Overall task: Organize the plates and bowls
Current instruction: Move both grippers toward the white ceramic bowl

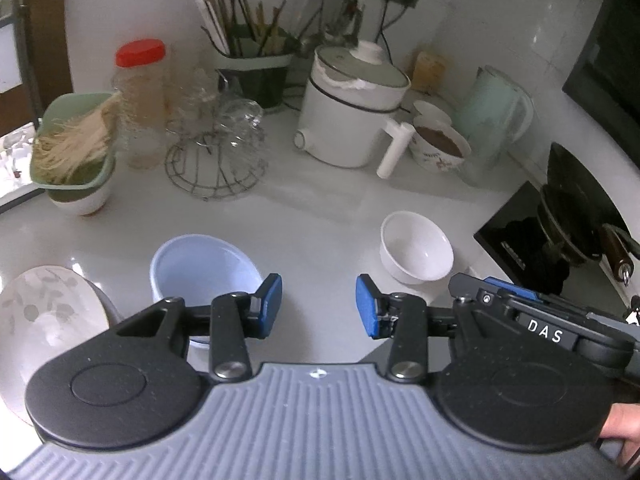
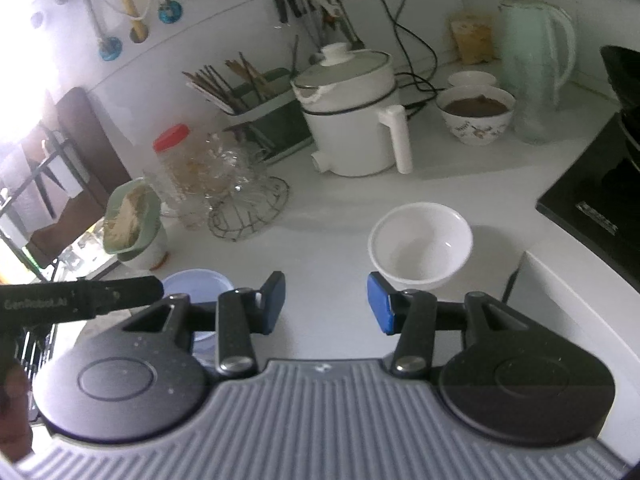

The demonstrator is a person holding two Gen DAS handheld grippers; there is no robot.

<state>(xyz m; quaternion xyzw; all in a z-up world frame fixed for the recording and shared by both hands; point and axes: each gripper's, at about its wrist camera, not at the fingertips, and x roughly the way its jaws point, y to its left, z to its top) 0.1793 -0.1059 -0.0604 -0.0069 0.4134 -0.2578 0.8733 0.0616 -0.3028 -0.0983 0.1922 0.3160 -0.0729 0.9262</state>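
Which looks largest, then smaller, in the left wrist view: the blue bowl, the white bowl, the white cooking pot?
1. White cooking pot, though it stands farther back.
2. Blue bowl, partly hidden by the left gripper.
3. White bowl.
The bowls look close in size; the blue one is nearer, so their order is unsure.

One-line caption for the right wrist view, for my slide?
Right tongs open and empty above the counter, white bowl ahead right, blue bowl ahead left.
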